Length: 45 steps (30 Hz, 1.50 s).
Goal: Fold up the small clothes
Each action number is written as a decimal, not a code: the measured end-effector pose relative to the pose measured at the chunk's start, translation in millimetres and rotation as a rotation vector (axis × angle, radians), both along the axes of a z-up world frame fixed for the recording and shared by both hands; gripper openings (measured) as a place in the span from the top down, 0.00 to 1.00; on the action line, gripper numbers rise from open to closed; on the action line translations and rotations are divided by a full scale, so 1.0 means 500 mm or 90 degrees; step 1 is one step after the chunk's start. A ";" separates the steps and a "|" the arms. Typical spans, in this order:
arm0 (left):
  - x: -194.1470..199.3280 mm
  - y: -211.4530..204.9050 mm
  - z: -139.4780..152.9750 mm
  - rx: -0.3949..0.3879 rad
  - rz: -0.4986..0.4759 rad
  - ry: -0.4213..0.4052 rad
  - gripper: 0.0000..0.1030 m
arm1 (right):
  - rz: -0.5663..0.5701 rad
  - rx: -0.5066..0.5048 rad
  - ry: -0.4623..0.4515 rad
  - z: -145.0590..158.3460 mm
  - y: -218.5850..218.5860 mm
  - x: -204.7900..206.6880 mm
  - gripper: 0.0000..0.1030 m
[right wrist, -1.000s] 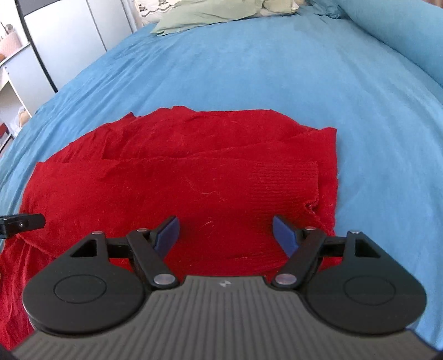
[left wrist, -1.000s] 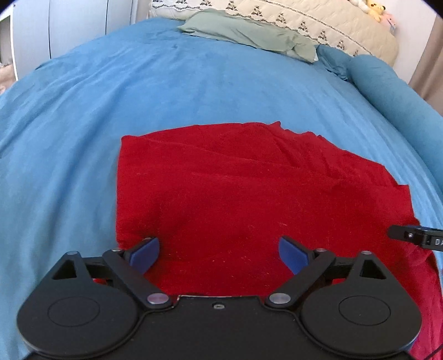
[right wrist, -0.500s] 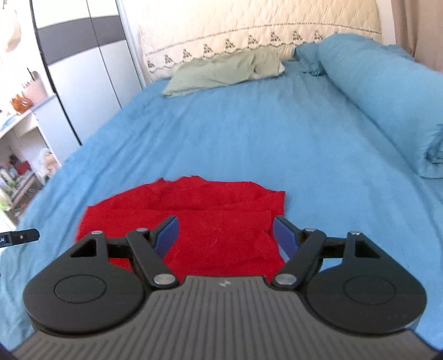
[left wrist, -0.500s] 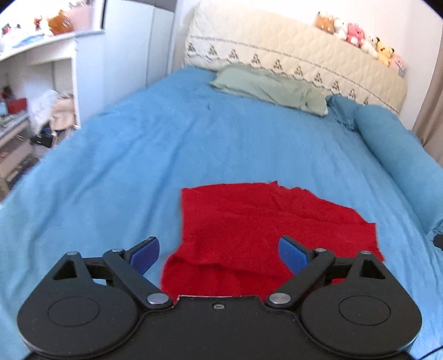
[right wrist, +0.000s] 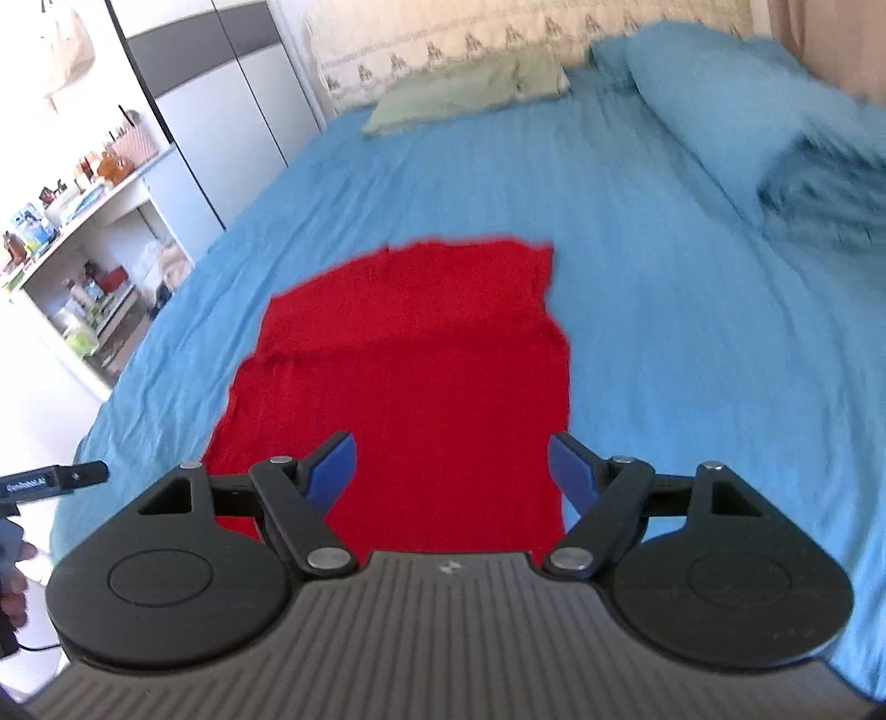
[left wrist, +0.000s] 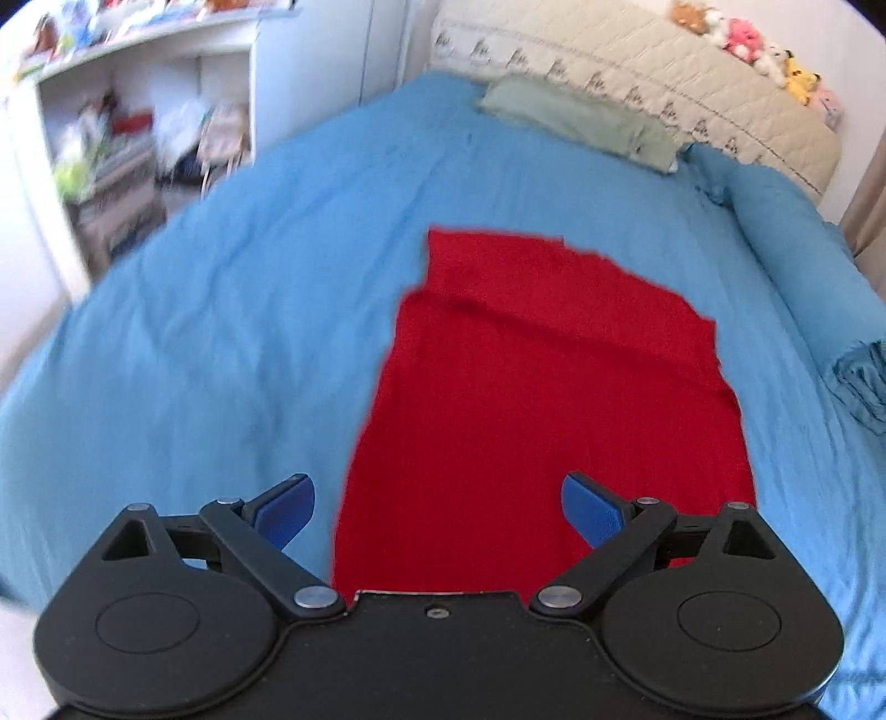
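A red knit garment (left wrist: 548, 387) lies folded and flat on the blue bedspread (left wrist: 221, 332); it also shows in the right wrist view (right wrist: 410, 376). My left gripper (left wrist: 437, 512) is open and empty, raised above the garment's near edge. My right gripper (right wrist: 451, 471) is open and empty, also raised above the near edge. A part of the left gripper (right wrist: 55, 479) shows at the left edge of the right wrist view.
A green pillow (left wrist: 576, 119) and a quilted headboard (left wrist: 637, 72) with plush toys (left wrist: 764, 50) are at the far end. A blue bolster (right wrist: 720, 111) lies along the right side. White shelves (left wrist: 111, 138) and a wardrobe (right wrist: 221, 94) stand left of the bed.
Both grippers have pulled back and risen away from the garment, so it looks smaller and more of the room shows. Both stay open and empty.
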State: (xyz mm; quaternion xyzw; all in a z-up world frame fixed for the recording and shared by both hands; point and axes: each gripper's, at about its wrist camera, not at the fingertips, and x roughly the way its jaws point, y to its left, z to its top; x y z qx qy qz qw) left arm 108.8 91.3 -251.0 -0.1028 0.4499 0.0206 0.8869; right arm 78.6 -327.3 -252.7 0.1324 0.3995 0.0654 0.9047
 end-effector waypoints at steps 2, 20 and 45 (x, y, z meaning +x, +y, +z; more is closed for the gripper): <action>-0.033 -0.002 -0.010 -0.006 0.007 0.022 0.05 | 0.002 0.001 0.019 -0.011 0.001 -0.051 0.10; 0.014 0.072 -0.269 -0.048 0.046 0.093 0.33 | -0.025 0.000 0.147 -0.333 0.033 -0.079 0.15; 0.014 0.087 -0.262 -0.065 -0.001 0.135 0.93 | -0.065 0.002 0.190 -0.371 0.034 -0.043 0.35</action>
